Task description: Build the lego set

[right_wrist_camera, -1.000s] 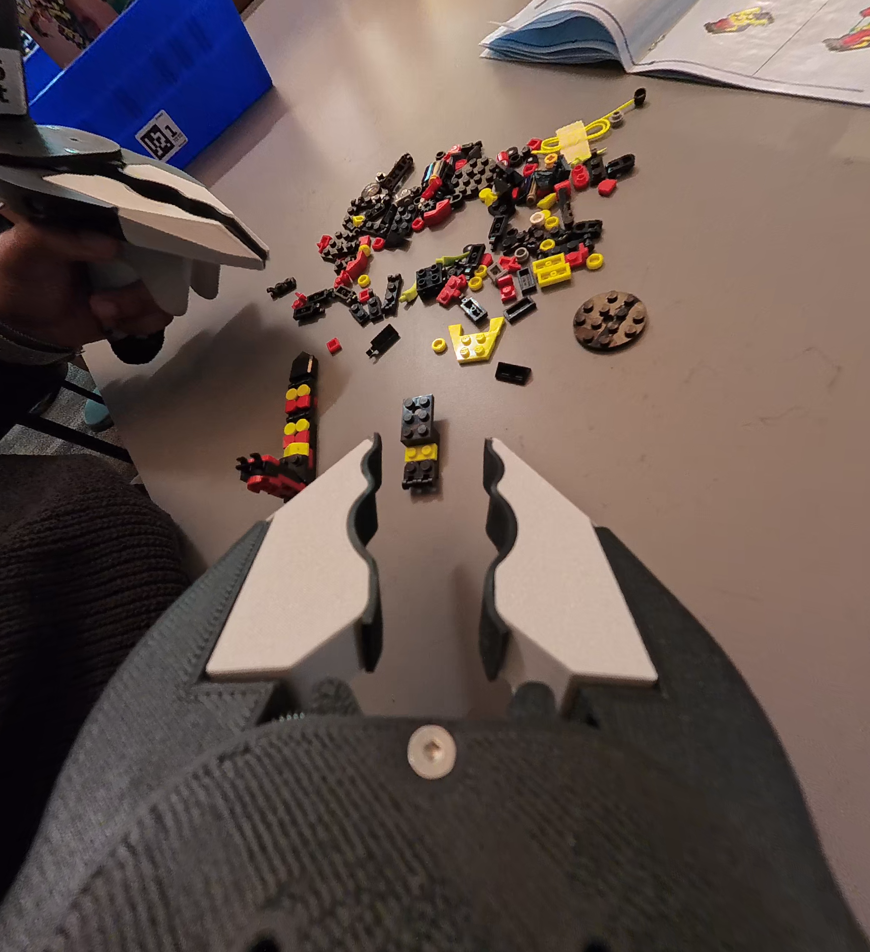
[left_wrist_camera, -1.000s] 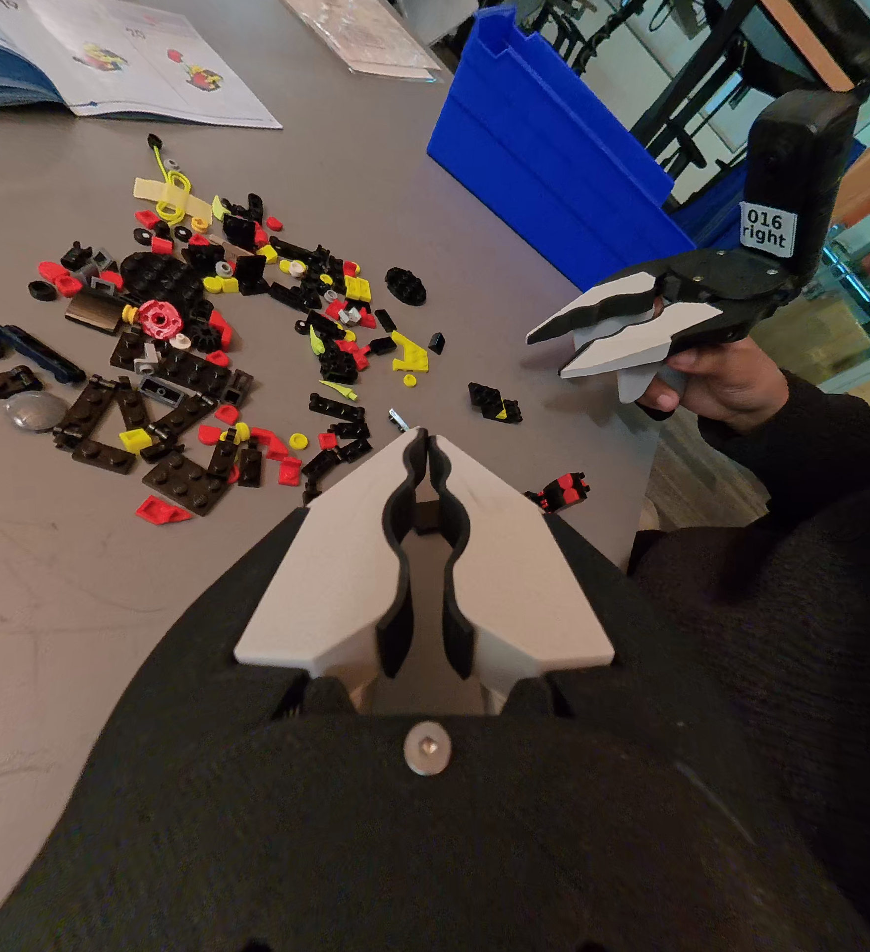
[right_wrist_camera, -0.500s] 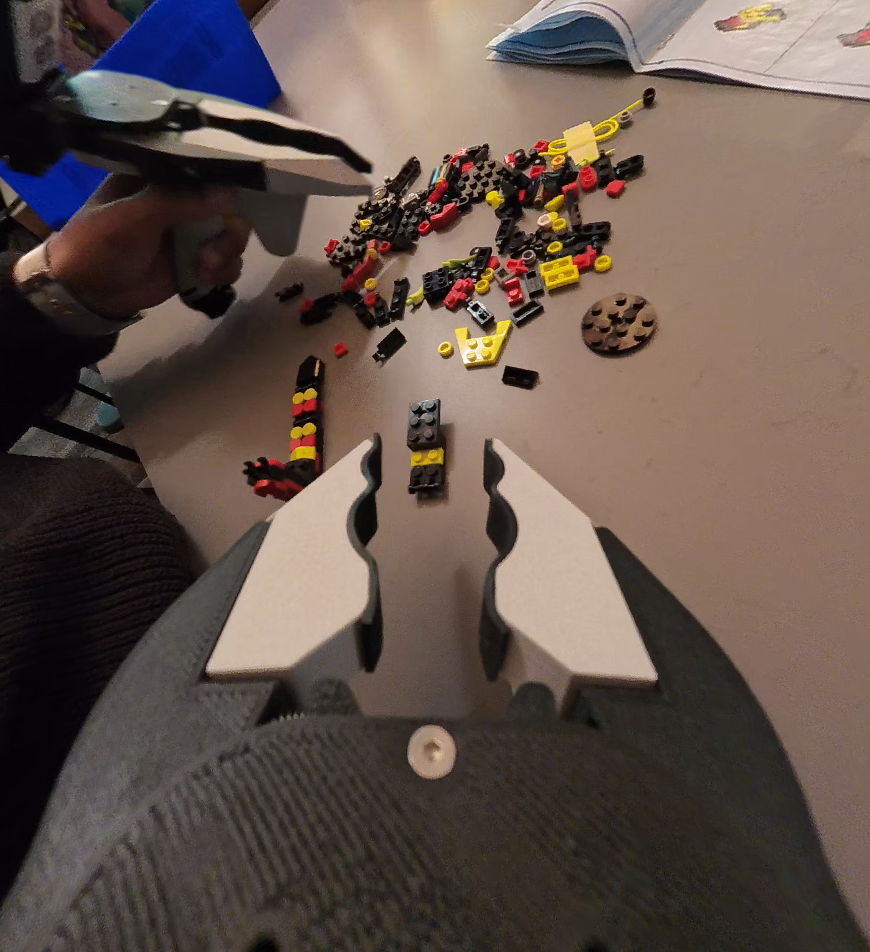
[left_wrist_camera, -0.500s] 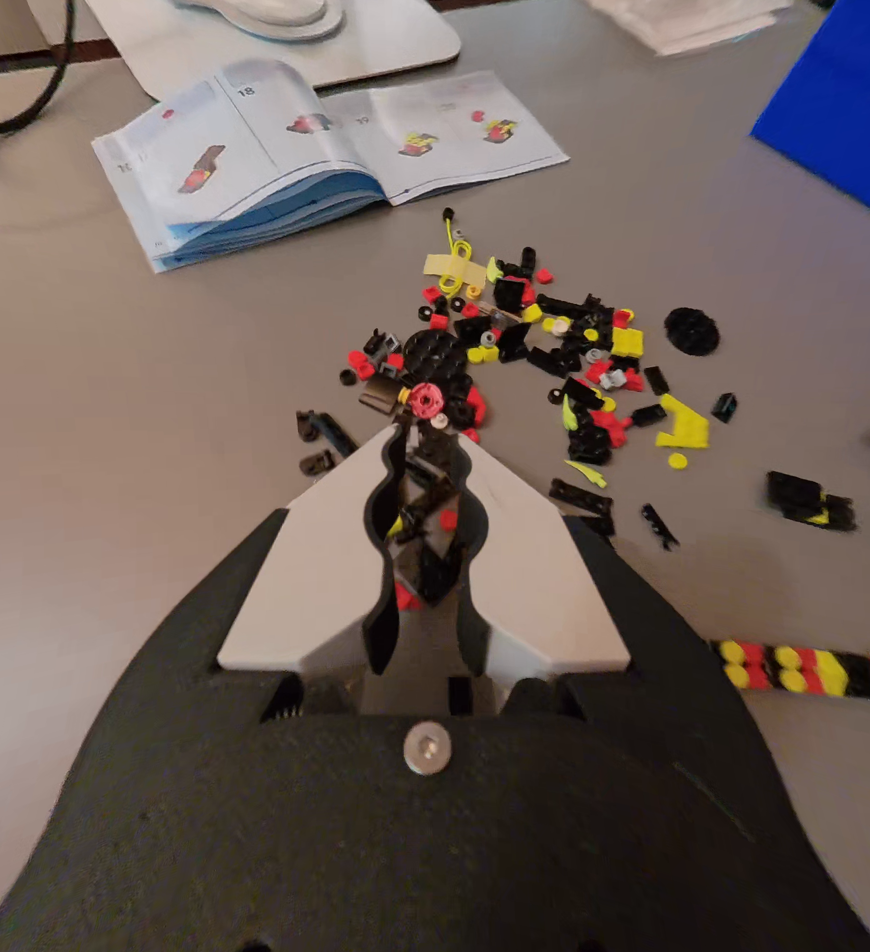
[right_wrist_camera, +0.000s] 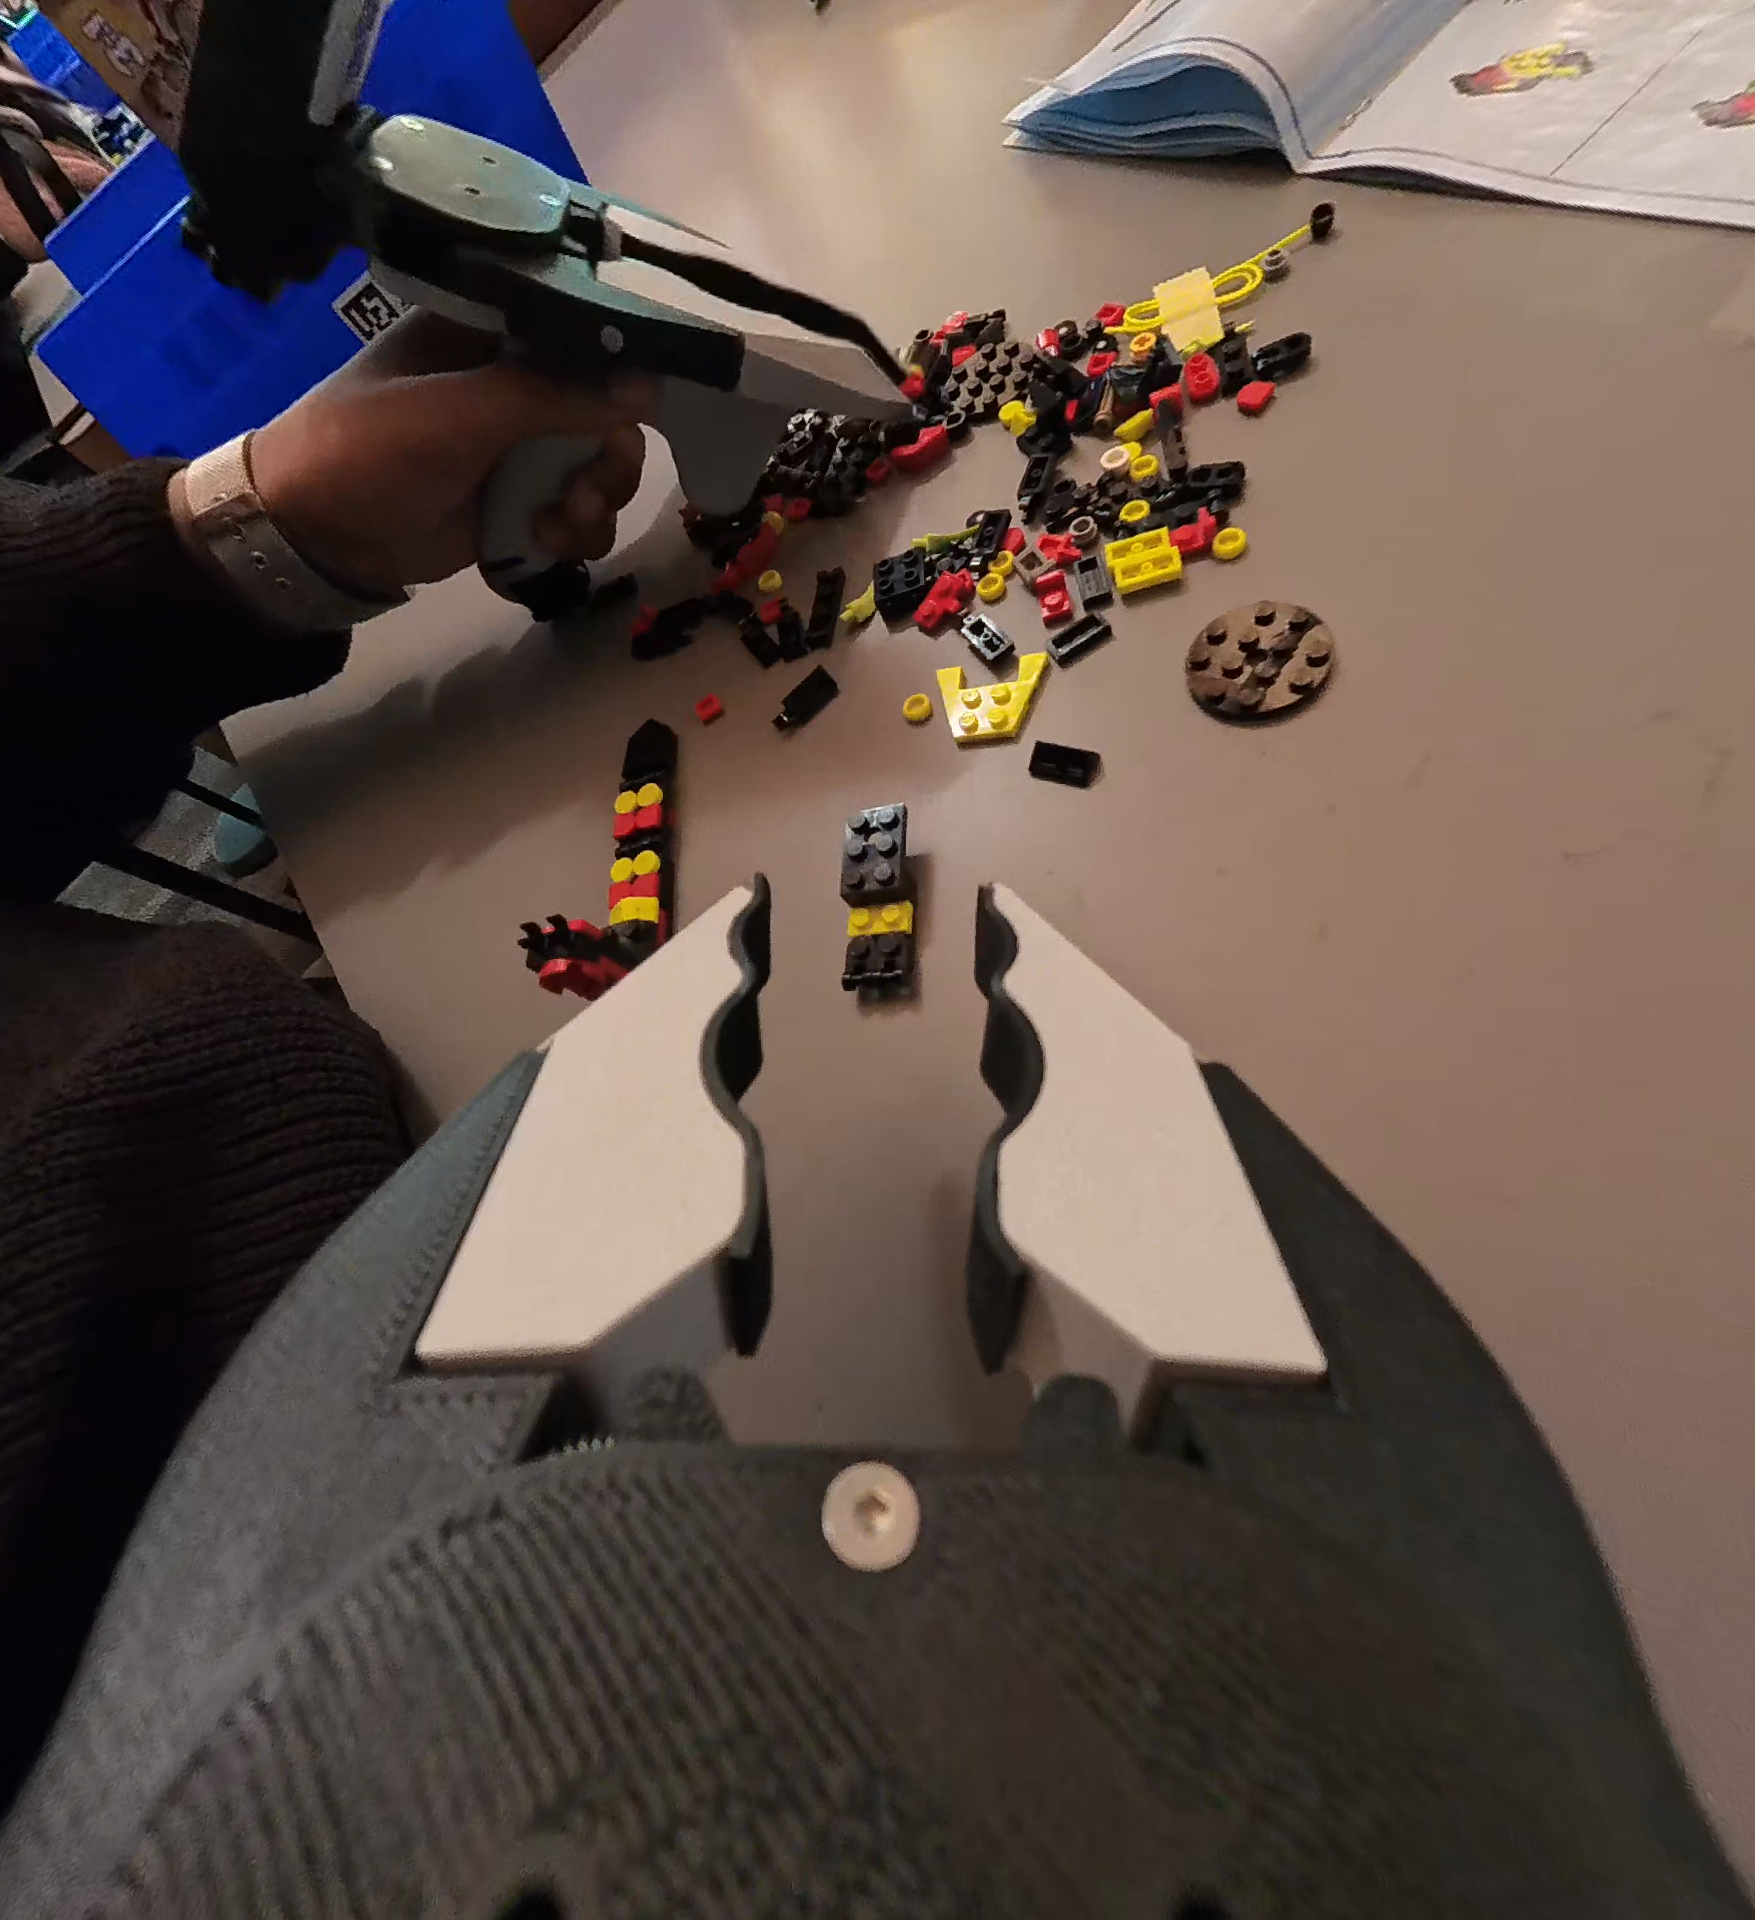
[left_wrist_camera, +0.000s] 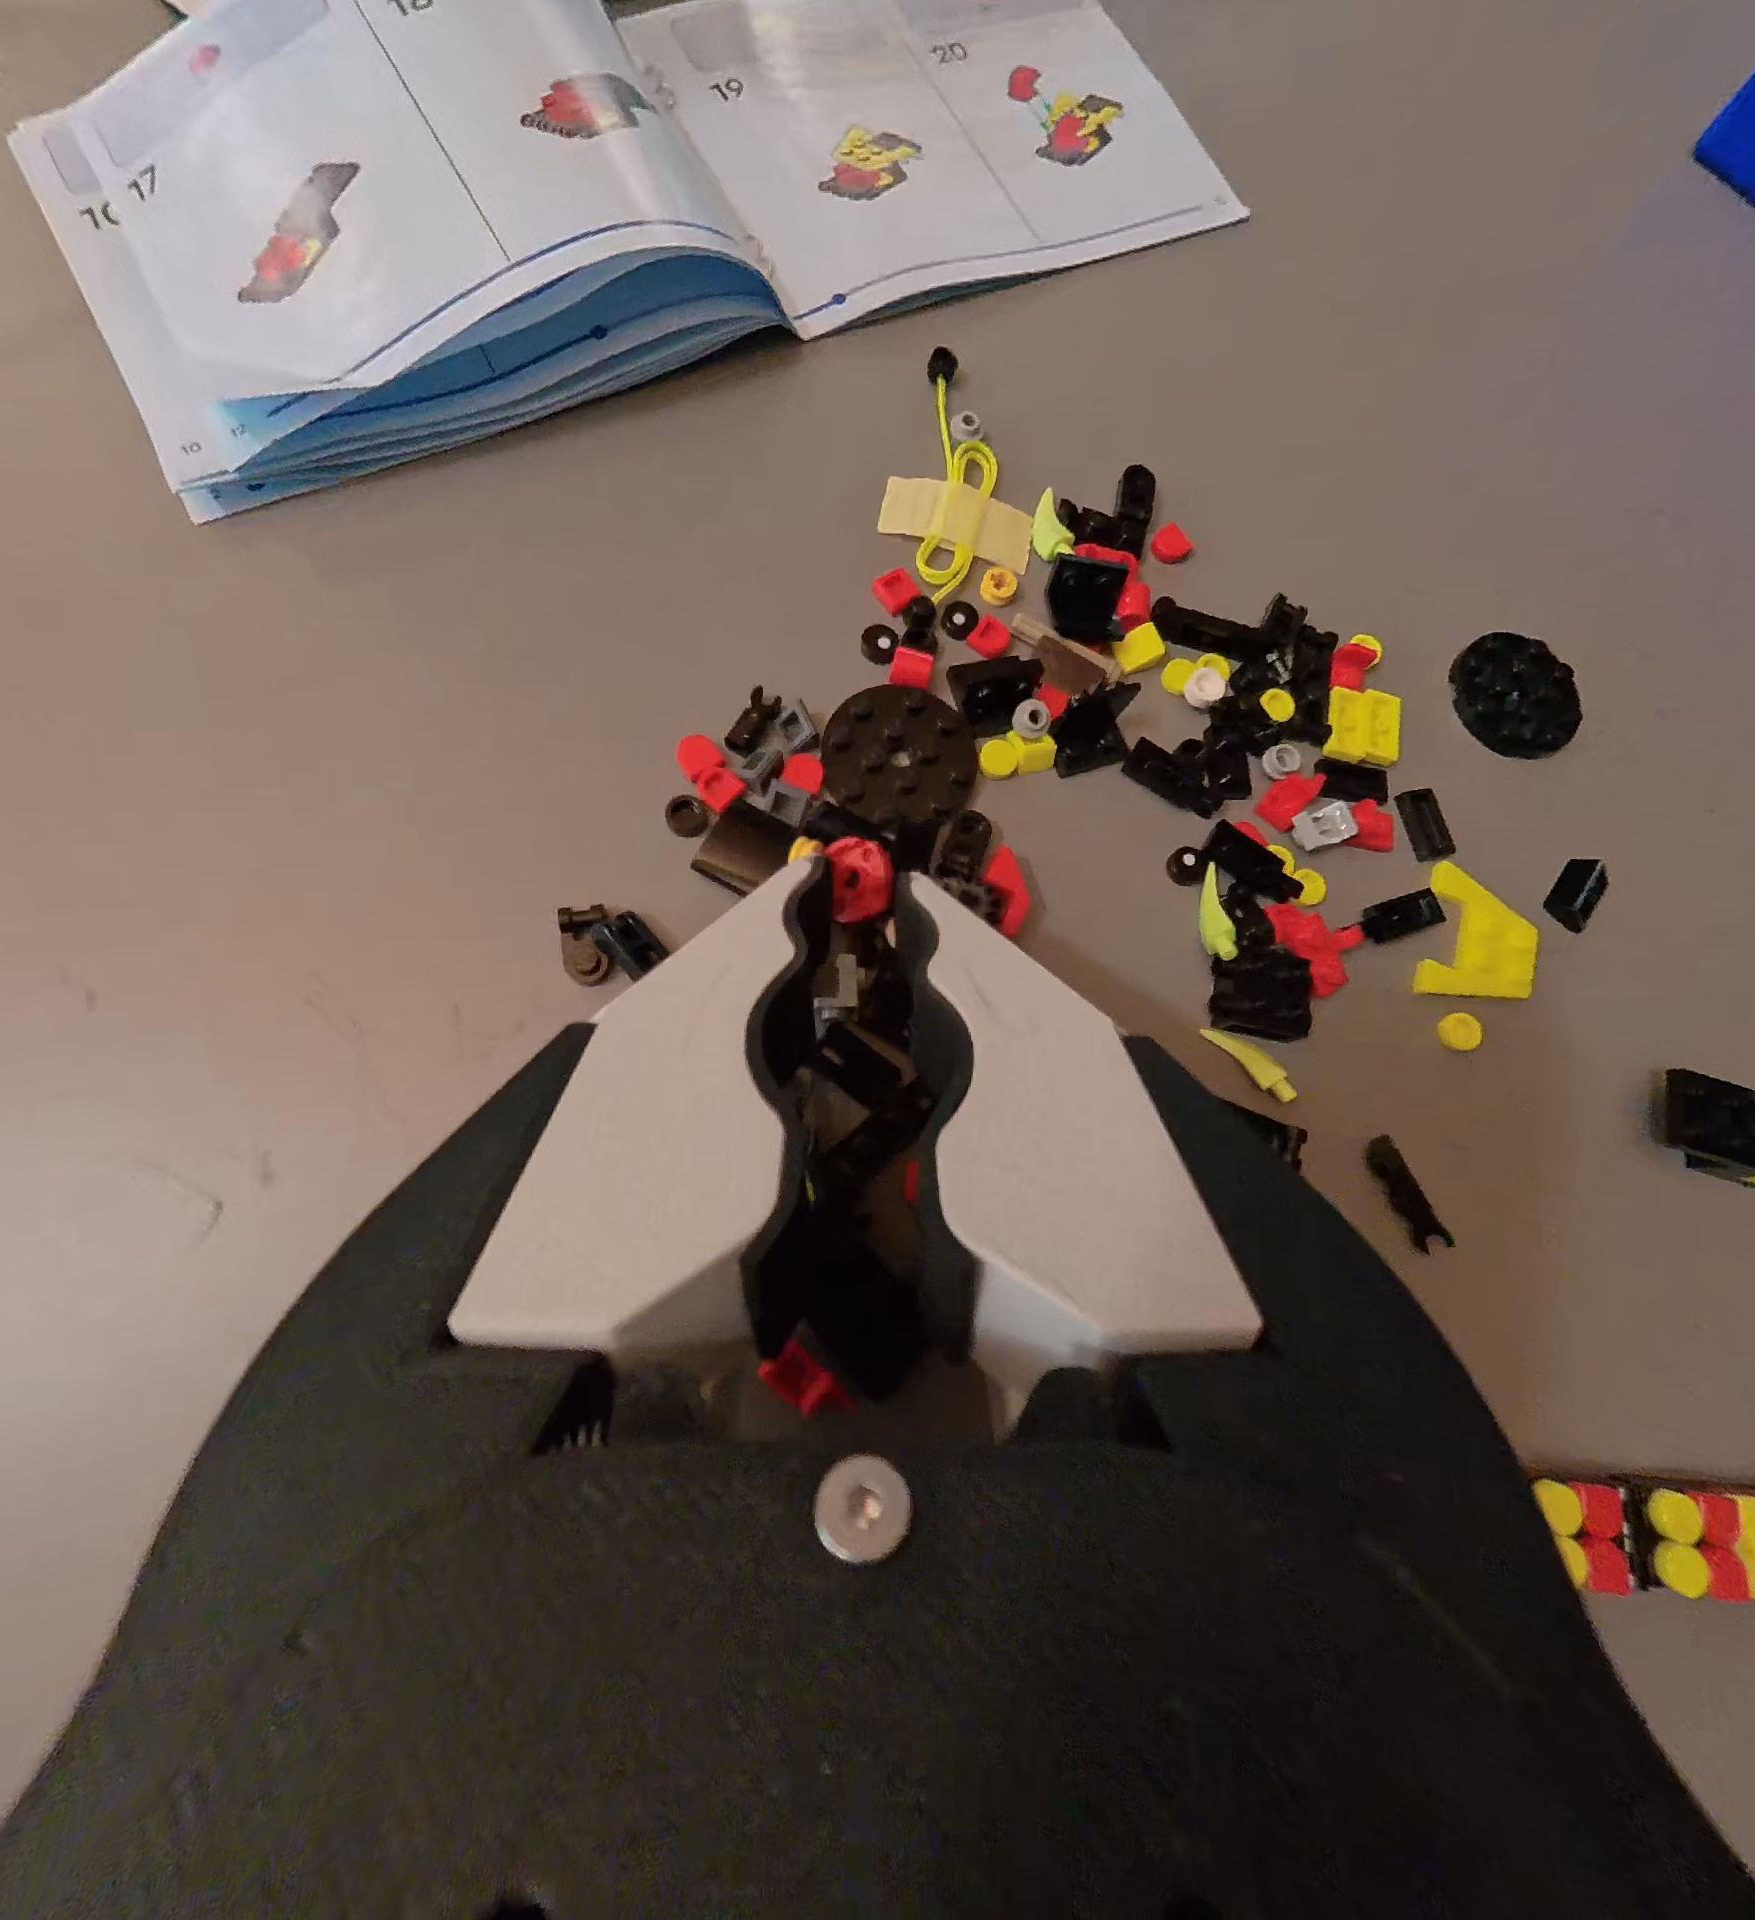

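since 1.0 s ago left gripper (left_wrist_camera: 857, 883) has swung from beside the table edge out over the loose lego pile (left_wrist_camera: 1143, 727); its tips now sit right at the near edge of the pile, by a red round piece (left_wrist_camera: 857, 878). fingers nearly pressed together at the tips; whether they pinch that piece, cannot tell. right wrist view shows the same gripper (right_wrist_camera: 894, 379) reaching in low from the left, held by a hand (right_wrist_camera: 416, 478). right gripper (right_wrist_camera: 873, 914) unmoved: fingers spread, nothing between them, hovering with a small black-and-yellow sub-assembly (right_wrist_camera: 878, 899) on the grey table (right_wrist_camera: 1475, 1039) just ahead of the tips. long black, red and yellow strip (right_wrist_camera: 644, 842) lies left of it. open instruction booklet (left_wrist_camera: 540, 208) beyond the pile; blue bin (right_wrist_camera: 198, 312) far left.
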Motion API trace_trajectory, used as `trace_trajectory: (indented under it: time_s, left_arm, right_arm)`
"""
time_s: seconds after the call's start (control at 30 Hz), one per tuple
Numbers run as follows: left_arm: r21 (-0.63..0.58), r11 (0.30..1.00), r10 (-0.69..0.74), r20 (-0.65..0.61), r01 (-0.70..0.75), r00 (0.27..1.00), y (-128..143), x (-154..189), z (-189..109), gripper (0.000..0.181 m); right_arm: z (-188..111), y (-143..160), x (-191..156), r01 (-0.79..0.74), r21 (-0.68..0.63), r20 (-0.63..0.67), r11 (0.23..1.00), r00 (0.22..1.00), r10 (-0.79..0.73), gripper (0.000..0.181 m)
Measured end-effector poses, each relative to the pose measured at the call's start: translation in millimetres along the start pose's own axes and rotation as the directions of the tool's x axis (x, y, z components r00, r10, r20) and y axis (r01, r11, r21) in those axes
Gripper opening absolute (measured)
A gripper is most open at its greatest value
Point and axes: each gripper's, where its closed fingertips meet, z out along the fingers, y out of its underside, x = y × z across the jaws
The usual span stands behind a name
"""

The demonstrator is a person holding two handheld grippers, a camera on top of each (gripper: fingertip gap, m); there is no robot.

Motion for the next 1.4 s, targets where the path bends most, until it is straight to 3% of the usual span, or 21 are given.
trace_trajectory:
  time_s: [0.2, 0.47, 0.87, 1.07, 1.4]
  left_arm:
    - [0.011, 0.998, -0.060, -0.085, 0.061, 0.995, -2, 7, -3, 0.010]
    - [0.146, 0.987, -0.043, -0.129, 0.062, 0.991, -25, 12, -24, 0.009]
    - [0.341, 0.937, 0.069, -0.404, 0.081, 0.912, -50, 67, -69, 0.009]
    - [0.344, 0.927, 0.066, -0.544, 0.151, 0.836, -55, 98, -89, 0.009]
    - [0.302, 0.909, -0.030, -0.638, 0.286, 0.769, -56, 108, -107, 0.009]
  right_arm:
    - [0, 0, 1, -0.006, -0.002, -0.002, 1.000, 1.000, 0.006, 0.039]
    - [1, 1, 2, -0.004, -0.004, -0.003, 1.000, 1.000, 0.004, 0.039]
    - [0, -2, 2, 0.005, 0.008, -0.011, 1.000, 1.000, -0.005, 0.038]
    - [-9, -21, -7, 0.044, 0.116, 0.011, 0.992, 0.999, -0.045, 0.034]
    - [-12, -26, -8, 0.066, 0.140, 0.002, 0.988, 0.998, -0.067, 0.033]
